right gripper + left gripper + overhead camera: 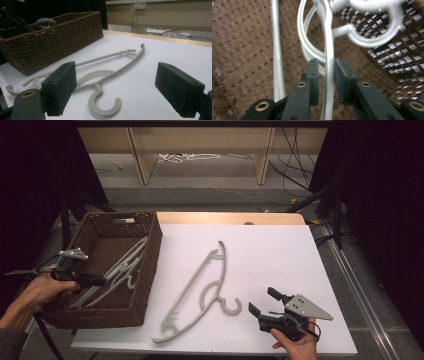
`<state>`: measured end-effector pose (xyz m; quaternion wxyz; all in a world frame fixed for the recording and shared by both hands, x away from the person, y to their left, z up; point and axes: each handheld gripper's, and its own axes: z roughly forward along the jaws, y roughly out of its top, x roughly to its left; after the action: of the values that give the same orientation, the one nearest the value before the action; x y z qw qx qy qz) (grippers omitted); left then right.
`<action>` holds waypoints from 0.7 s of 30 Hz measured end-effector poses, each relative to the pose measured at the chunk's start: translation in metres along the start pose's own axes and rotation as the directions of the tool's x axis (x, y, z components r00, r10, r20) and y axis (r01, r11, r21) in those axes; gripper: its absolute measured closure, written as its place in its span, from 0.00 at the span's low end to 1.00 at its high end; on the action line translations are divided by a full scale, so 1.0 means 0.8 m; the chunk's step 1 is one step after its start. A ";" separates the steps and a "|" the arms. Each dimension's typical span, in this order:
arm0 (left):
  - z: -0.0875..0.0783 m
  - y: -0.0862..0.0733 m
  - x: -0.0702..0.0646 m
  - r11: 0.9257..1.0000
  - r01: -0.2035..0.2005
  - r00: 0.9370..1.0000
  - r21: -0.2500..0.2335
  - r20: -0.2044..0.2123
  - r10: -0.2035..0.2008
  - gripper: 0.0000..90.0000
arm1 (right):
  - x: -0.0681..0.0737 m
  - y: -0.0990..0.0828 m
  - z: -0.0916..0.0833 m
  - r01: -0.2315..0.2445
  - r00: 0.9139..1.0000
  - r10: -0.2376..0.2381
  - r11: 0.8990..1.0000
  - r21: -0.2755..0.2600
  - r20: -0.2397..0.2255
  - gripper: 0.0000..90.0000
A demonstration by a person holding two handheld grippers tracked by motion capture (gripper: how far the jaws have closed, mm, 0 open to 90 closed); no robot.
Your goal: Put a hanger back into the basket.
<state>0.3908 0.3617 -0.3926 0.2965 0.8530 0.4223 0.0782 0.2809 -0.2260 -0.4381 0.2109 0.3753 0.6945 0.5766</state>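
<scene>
Wicker basket (pixel 150 250) walls hem left tool (pixel 326 65) around hanger (pixel 329 82).

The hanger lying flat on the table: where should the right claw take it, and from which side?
Probably the neck just above the hook of the hanger. It lies flat on the white table with its hook turned toward the right claw, which stands open just beside it. A short reach from that side, jaws lowered astride the thin neck, looks easiest; the long arms run off toward the basket.

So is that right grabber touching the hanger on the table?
Apart. The right gripper view shows the right gripper with jaws wide open, bare table between them and the hanger.
</scene>
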 end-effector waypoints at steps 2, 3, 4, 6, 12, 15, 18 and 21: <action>-0.004 0.004 -0.004 1.000 -0.006 1.000 -0.009 -0.015 0.006 0.79 | 0.000 0.000 0.000 0.001 1.000 -0.001 1.000 -0.002 0.001 0.20; -0.008 0.006 -0.006 1.000 -0.005 0.999 -0.011 -0.035 0.005 0.75 | 0.000 0.000 0.000 0.002 1.000 -0.002 1.000 0.000 0.001 0.20; -0.009 0.008 -0.008 1.000 0.009 0.999 -0.028 -0.039 -0.010 0.69 | 0.000 0.000 0.000 0.001 1.000 -0.001 1.000 0.005 0.007 0.20; -0.015 0.013 -0.015 0.997 0.009 0.998 -0.075 -0.058 -0.013 0.65 | 0.000 0.000 0.000 0.001 1.000 -0.001 1.000 -0.002 0.001 0.20; -0.031 0.027 -0.046 0.981 0.018 0.995 -0.195 -0.088 -0.036 0.48 | 0.000 0.000 0.000 0.003 1.000 -0.003 1.000 0.001 0.010 0.20; -0.033 0.037 -0.074 0.949 0.056 0.991 -0.309 -0.094 -0.090 0.42 | 0.000 0.000 0.000 0.003 1.000 -0.003 1.000 0.001 0.010 0.20; -0.037 0.046 -0.098 0.937 0.036 0.992 -0.348 -0.098 -0.075 0.37 | 0.000 0.000 0.000 0.005 1.000 -0.005 1.000 0.014 0.006 0.20; -0.035 0.053 -0.126 0.919 0.036 0.994 -0.393 -0.076 -0.072 0.34 | 0.000 0.000 0.000 0.002 1.000 -0.002 1.000 0.000 0.009 0.20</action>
<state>0.3448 0.2768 -0.3341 0.4439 0.7601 0.4345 0.1908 0.2809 -0.2256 -0.4377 0.2144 0.3772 0.6940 0.5745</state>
